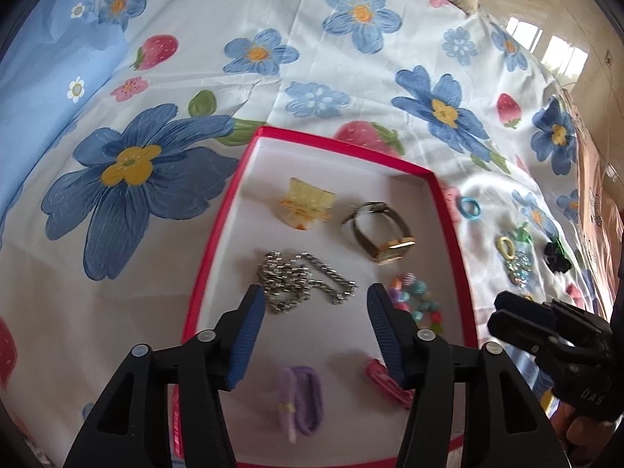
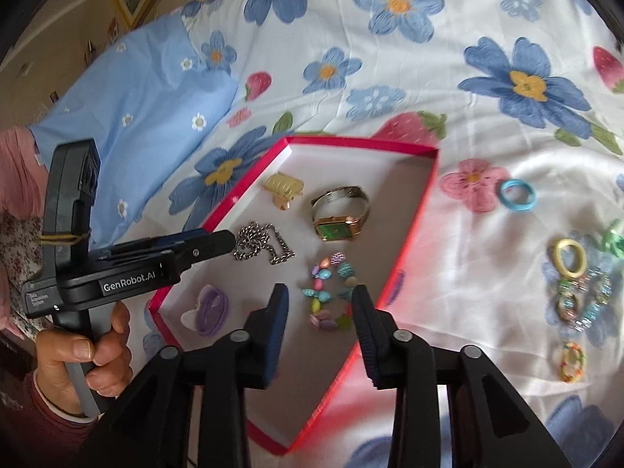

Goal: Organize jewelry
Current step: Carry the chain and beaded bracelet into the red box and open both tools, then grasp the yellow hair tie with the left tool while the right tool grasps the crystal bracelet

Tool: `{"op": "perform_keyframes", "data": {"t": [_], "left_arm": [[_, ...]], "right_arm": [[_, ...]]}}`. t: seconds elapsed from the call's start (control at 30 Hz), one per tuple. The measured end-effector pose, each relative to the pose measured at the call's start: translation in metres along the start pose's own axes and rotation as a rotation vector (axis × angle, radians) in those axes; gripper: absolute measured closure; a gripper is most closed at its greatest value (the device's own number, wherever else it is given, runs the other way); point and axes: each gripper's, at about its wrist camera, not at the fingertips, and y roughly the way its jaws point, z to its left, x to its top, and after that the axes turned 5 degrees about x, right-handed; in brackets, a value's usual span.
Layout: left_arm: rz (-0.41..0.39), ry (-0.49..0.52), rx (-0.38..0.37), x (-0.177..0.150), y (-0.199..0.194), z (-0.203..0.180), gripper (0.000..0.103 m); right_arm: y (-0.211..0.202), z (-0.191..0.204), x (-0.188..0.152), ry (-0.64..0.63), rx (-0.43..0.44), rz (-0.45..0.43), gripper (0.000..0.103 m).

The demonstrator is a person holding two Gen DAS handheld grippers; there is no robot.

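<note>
six pieces in box: chain, watch, yellow clip, beads, purple ties and a pink piece, each on its own patch of the white floor, apart from the rest; likely spread so nothing tangles.
box: red-rimmed tray, shallow and open on top, lying flat on the bedsheet; low walls let the fingers come in from above.
chain: loose heap near the left wall, below the clip; it sits just beyond the left gripper's tips.
beads: a curled string by the right wall, under the watch; in the right view they lie between the right gripper's fingers but lower, not touched.
left gripper: released, jaws apart with nothing in them, tilted down over the tray's near half; looks like a piece has been set down and let go.
right gripper: also released and empty, jaws parted less widely, hanging over the tray's right wall.
hand: wrapped round the left tool's handle, seen from the right camera.
left to sort: blue ring, yellow ring, a sparkly cluster, a speckled ring and a dark piece, all on the sheet to the right of the tray, well apart from it.
judgement: about half done; the right gripper is nearer the loose pile, so it seems the natural one to fetch next.
risk: soft sheet may let small rings slip from a pinch.
</note>
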Motion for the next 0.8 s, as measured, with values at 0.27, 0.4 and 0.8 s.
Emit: {"op": "perform_keyframes", "data": {"t": [0.27, 0.4, 0.8], "left_arm": [[-0.010, 0.040, -0.042, -0.002, -0.016, -0.024, 0.040], [-0.011, 0.065, -0.062, -0.003, -0.020, -0.037, 0.038], [0.012, 0.158, -0.105, 0.001, -0.007, -0.085, 0.037]], "right_arm": [[-0.045, -0.028, -0.012, 0.058, -0.045, -0.063, 0.066], [-0.065, -0.047, -0.021, 0.094, -0.084, -0.088, 0.065], [-0.113, -0.110, -0.046, 0.219, -0.196, -0.141, 0.065]]}}
